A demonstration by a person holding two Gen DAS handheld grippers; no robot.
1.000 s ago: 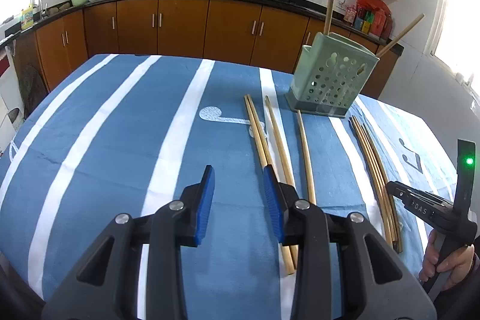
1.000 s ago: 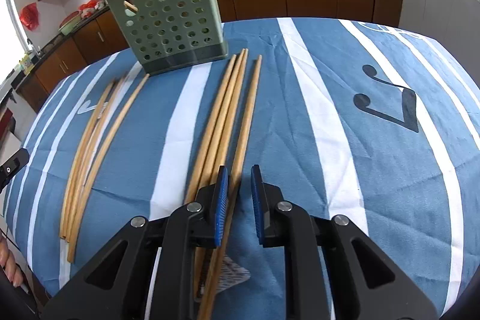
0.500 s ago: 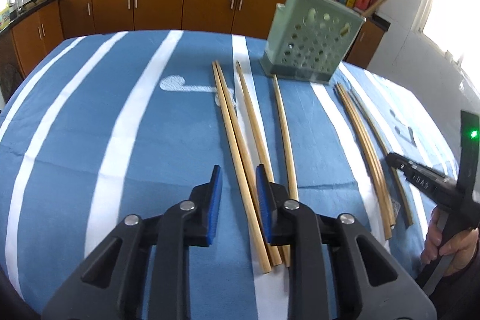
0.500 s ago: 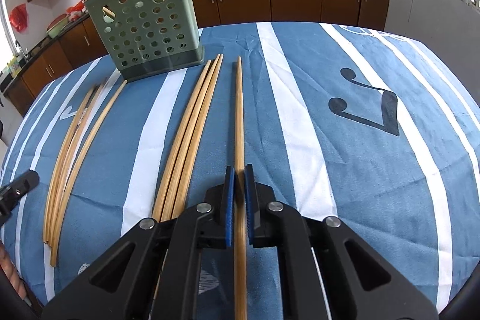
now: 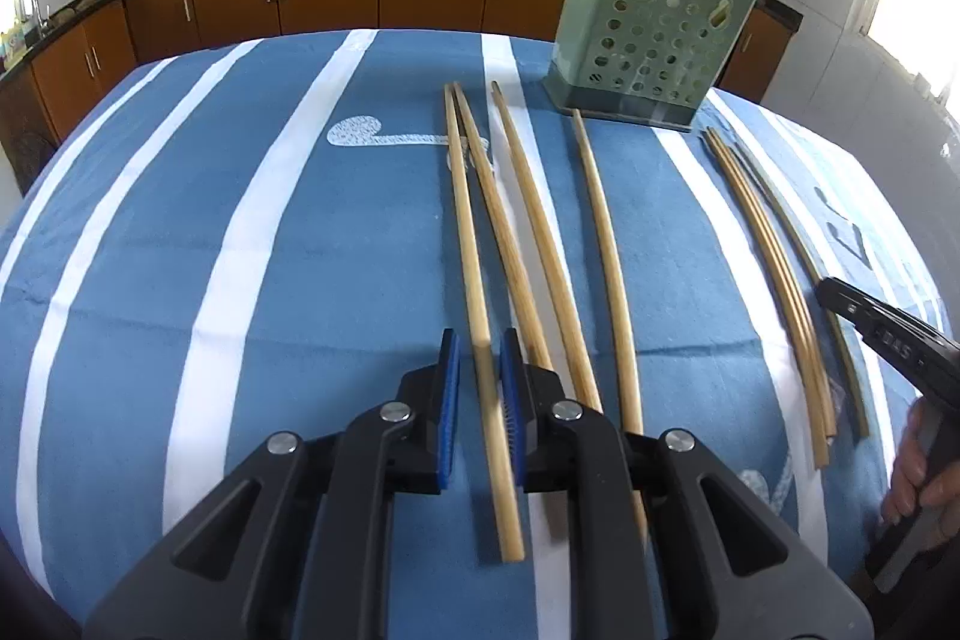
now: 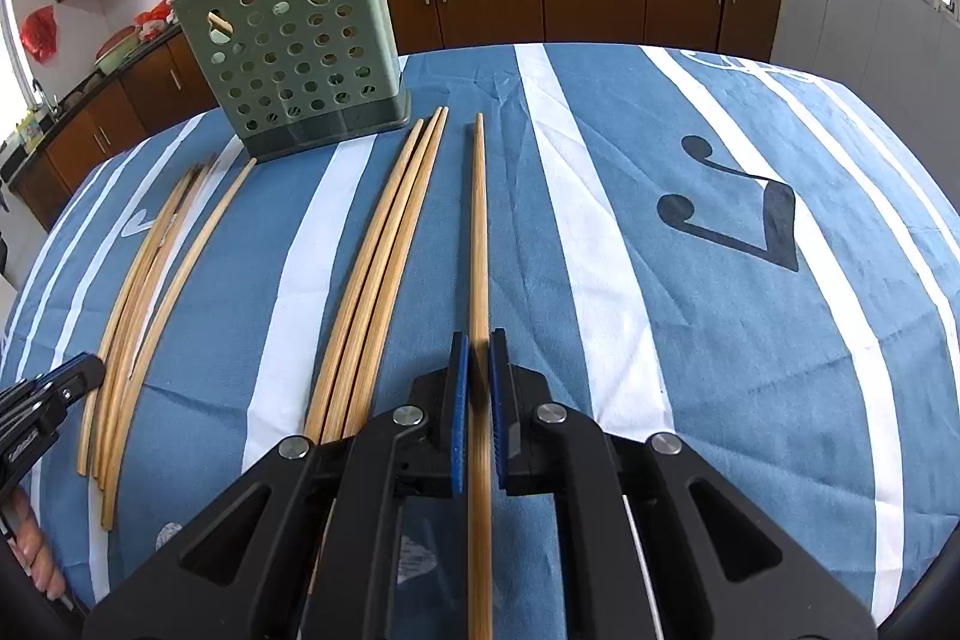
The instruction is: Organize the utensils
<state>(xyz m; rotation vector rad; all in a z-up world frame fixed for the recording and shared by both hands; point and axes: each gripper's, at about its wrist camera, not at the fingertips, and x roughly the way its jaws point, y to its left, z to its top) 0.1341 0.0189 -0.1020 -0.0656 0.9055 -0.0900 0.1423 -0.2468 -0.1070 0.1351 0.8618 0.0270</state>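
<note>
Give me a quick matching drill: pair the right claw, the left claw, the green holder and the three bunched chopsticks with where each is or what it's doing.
1. right claw
2. left claw
3. green holder
4. three bunched chopsticks

A. standing upright at the far end of the cloth
B. lying untouched on the cloth
C. shut on a lone chopstick
D. closing around the leftmost chopstick

Pairs: 1-C, 2-D, 3-A, 4-B
</note>
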